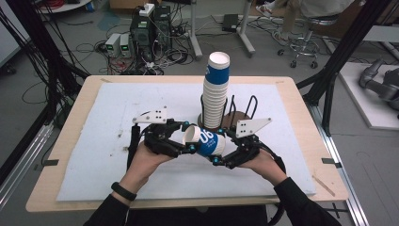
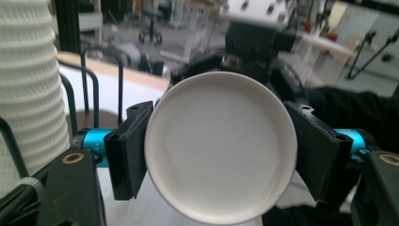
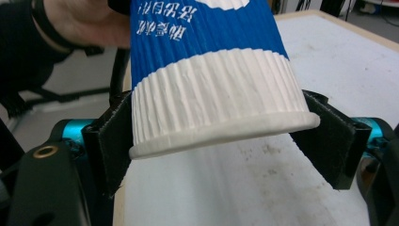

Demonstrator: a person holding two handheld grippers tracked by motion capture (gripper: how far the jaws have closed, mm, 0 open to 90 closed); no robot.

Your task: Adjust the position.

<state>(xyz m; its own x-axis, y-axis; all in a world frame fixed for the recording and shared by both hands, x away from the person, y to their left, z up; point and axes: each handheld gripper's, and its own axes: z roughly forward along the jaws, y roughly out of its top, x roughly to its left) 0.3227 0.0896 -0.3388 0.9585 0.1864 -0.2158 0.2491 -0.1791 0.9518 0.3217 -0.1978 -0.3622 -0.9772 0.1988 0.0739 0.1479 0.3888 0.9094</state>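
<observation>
The left claw [image 1: 186,141] and right claw [image 1: 219,157] are both clamping one blue-and-white paper cup [image 1: 203,140] sideways above the surface [image 1: 117,113], near the cup stack [image 1: 216,92].

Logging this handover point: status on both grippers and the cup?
Left gripper and right gripper both shut on the blue-and-white ribbed paper cup, held sideways above the white mat. Tall stack of paper cups stands close behind.
</observation>
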